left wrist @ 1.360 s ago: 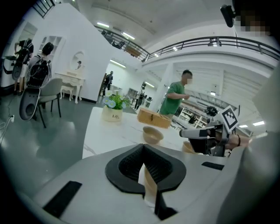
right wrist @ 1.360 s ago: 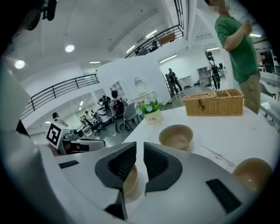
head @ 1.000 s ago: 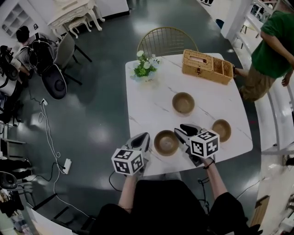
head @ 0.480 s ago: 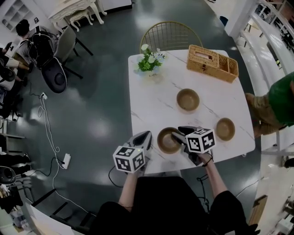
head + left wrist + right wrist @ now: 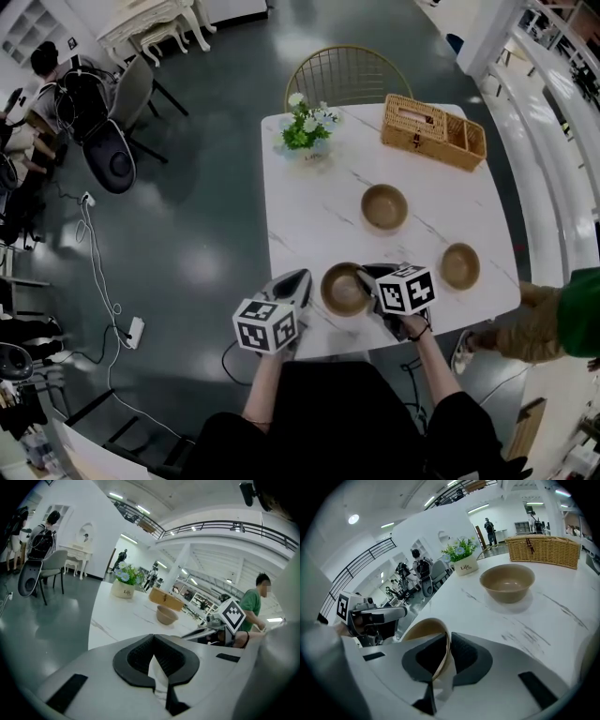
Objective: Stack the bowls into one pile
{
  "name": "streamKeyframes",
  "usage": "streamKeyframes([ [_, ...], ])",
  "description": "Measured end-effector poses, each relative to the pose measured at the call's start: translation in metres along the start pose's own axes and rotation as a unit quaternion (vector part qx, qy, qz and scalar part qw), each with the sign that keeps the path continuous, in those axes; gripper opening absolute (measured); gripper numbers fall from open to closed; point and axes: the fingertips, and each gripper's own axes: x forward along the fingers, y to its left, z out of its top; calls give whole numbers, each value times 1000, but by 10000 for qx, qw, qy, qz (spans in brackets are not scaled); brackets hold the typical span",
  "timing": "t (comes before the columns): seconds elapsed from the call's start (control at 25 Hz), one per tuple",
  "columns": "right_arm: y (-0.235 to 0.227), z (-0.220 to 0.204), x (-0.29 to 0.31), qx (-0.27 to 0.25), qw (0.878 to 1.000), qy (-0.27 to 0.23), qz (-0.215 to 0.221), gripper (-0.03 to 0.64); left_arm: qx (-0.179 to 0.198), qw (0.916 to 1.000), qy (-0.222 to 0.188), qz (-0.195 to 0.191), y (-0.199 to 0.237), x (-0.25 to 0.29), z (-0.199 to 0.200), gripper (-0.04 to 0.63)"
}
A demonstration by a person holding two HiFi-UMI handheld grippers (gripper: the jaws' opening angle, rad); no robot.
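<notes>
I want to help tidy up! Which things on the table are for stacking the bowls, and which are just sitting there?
For the job: near bowl, middle bowl, right bowl; right claw, closing with the near bowl's rim between its jaws.
Just sitting there: wicker basket, potted flowers.

Bare marble tabletop (image 5: 309, 211) lies open between the near bowl (image 5: 339, 289), the middle bowl (image 5: 384, 206) and the right bowl (image 5: 459, 265), all well apart. The flower pot (image 5: 305, 131) and wicker basket (image 5: 433, 131) crowd only the far corners.
</notes>
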Motion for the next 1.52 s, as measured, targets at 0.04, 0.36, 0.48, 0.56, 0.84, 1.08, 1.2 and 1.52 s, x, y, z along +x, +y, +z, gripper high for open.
streamKeyframes([
  [0.04,-1,1,-1,12,10000,-20,-11,35,7,10000,-5,-4,0,0,1,14],
  [0.36,-6,16,-13,61,9995,-286,-68,26,44,9998,-148,108,5,0,14,14],
  [0.48,-6,28,-19,122,9989,-440,-38,26,58,9996,-234,125,6,-2,23,15],
  [0.56,-9,36,-24,163,9983,-549,-56,26,57,9995,-297,118,5,-2,28,15],
  [0.84,-19,69,-44,275,9946,-996,-84,26,145,9984,-538,102,-3,0,50,14],
  [1.08,-40,95,-60,388,9898,-1348,-254,26,288,9974,-657,35,-9,12,69,15],
  [1.2,-55,105,-65,536,9863,-1508,-389,26,383,9970,-666,2,-13,20,75,15],
  [1.52,-91,124,-75,936,9751,-1841,-805,26,521,9968,-602,-85,-22,39,86,15],
])
